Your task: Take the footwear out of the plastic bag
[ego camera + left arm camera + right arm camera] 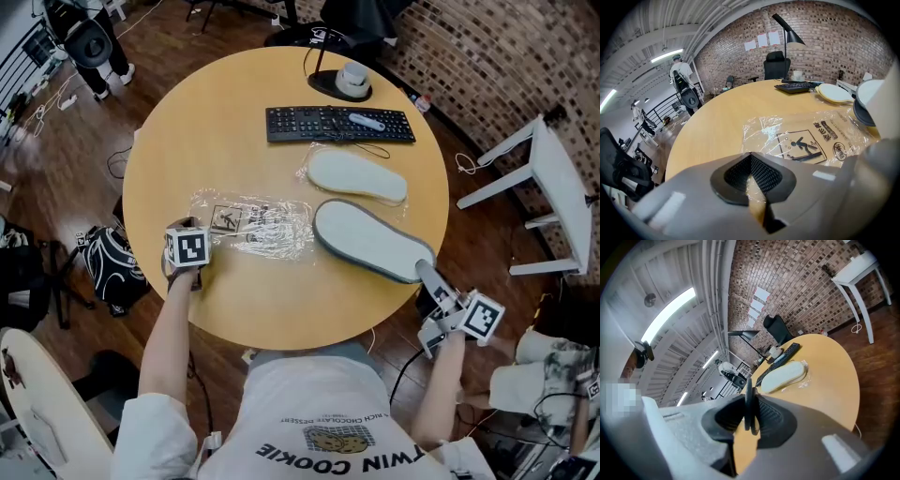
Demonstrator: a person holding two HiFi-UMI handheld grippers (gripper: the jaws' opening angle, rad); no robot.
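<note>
A grey-rimmed slipper (pixel 367 239) lies sole up on the round table, its heel over the near right edge. My right gripper (pixel 424 274) is shut on that heel; in the right gripper view the slipper's thin dark edge (pixel 748 401) stands pinched between the pads. The emptied clear plastic bag (pixel 255 223) with black print lies flat to the slipper's left. My left gripper (pixel 197 228) is shut on its near left end, and film shows between the jaws in the left gripper view (pixel 752 180). A second, white slipper (pixel 357 175) lies beyond on clear wrap.
A black keyboard (pixel 337 124) and a lamp base (pixel 342 84) sit at the table's far side. The wooden table top (pixel 281 300) ends close to me. A white side table (pixel 553 178) stands to the right, and a black bag (pixel 112 267) lies on the floor at the left.
</note>
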